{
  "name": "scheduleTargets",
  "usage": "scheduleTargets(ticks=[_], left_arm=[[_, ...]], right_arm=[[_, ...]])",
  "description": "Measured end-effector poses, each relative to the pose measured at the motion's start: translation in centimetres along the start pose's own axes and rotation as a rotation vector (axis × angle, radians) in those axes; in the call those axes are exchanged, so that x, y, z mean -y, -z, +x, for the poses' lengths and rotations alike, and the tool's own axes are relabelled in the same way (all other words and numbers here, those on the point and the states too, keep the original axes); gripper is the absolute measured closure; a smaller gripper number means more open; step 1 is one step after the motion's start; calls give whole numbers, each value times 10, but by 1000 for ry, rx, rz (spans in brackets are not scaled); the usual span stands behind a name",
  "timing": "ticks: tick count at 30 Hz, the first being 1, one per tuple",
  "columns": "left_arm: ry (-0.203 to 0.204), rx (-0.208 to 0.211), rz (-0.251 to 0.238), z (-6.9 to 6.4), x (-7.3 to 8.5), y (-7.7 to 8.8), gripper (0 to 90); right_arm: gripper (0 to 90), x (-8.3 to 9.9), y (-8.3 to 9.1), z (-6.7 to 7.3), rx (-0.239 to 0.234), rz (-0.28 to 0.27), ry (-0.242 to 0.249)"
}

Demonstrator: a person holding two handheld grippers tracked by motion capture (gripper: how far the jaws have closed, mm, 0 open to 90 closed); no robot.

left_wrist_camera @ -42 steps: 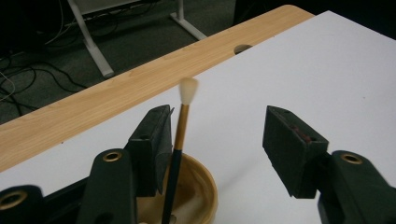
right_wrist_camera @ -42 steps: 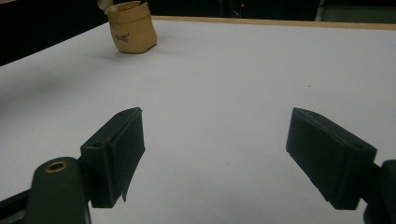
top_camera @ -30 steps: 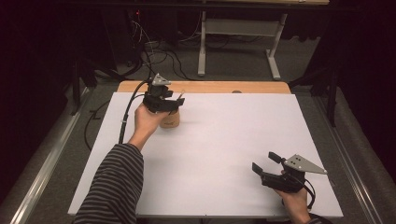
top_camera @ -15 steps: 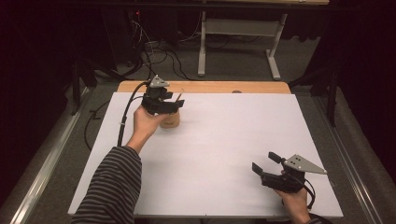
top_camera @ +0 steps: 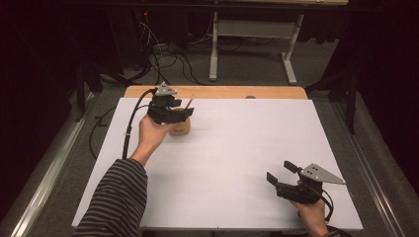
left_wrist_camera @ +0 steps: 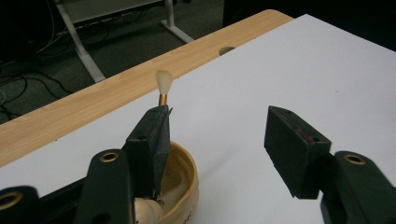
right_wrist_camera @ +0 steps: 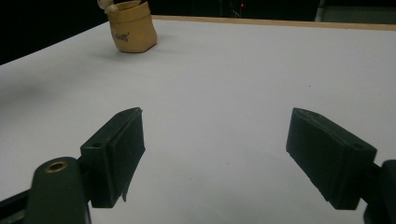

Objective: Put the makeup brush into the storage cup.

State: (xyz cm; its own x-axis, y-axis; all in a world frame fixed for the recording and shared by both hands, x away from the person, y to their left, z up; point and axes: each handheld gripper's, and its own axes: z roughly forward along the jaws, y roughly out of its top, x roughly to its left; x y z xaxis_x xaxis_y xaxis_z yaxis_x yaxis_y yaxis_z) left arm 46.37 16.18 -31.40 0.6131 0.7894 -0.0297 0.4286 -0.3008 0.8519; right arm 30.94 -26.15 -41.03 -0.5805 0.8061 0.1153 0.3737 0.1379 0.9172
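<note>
Over at the far left of the white sheet, near the wooden table edge, sits a small tan cup with a brush standing in it, pale bristle tip up, gold ferrule just below. My left gripper hangs right over the cup with its jaws spread wide, holding nothing; one pad sits over the cup's rim in front of the brush handle, the other over bare paper. My right gripper is parked near the front right corner, well apart from all that, jaws wide too and empty.

Handling-wise, I'd guess the brush is light, thin and stiff, so it could roll or tip between the pads. I'd pinch the handle just under the ferrule, not the soft bristles. The cup looks light and might tip if I nudge the rim.
</note>
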Motion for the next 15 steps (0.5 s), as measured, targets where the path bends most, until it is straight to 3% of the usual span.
scheduleTargets(ticks=[15], left_arm=[[25, 9, -18, 3, 4, 9, 395]], right_arm=[[209, 0, 0, 0, 1, 0, -2]])
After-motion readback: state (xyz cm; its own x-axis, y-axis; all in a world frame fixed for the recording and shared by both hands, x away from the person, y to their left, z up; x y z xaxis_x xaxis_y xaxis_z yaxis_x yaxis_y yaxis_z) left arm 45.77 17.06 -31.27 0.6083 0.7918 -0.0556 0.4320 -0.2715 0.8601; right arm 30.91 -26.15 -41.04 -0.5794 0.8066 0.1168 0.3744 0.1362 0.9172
